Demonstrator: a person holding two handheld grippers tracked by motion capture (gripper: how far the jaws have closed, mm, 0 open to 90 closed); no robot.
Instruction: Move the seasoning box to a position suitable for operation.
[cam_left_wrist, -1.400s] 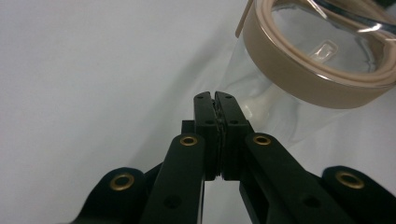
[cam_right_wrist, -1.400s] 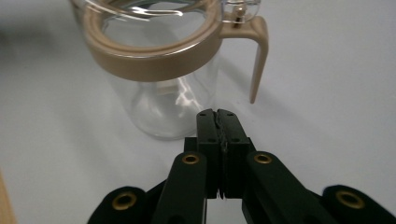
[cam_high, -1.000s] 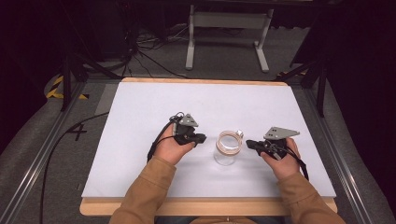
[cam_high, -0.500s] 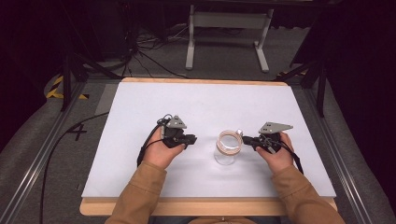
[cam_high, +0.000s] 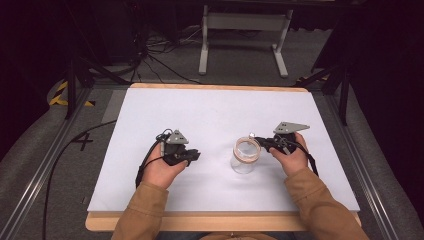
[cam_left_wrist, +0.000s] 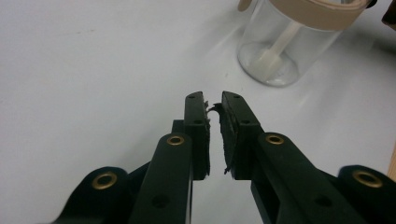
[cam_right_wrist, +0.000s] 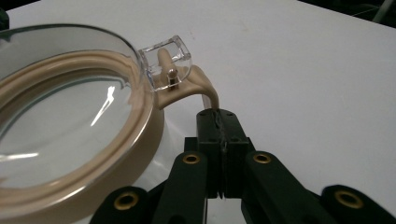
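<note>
Jaws first: the right gripper (cam_right_wrist: 219, 114) has its jaws pressed together on a thin beige tab (cam_right_wrist: 208, 93) at the lid's hinge, while the left gripper (cam_left_wrist: 213, 100) has its jaws a narrow slit apart with nothing between them. Beneath both lies the white surface (cam_high: 210, 112), broad and bare. Just ahead of the right jaws, touching them through that tab, stands the clear jar (cam_high: 246, 156) with a beige ring (cam_right_wrist: 70, 140) round its mouth and a clear lid (cam_right_wrist: 56, 98); from the left jaws it sits ahead and to the right, apart from them. A small clear latch (cam_right_wrist: 166, 60) rises just above the right jaws. Inside the jar a pale scoop (cam_left_wrist: 275, 51) leans. The jar looks light, stiff and slippery, likely to slide or tip if pulled by the tab alone, so the left jaws would best steady its wall or rim.
</note>
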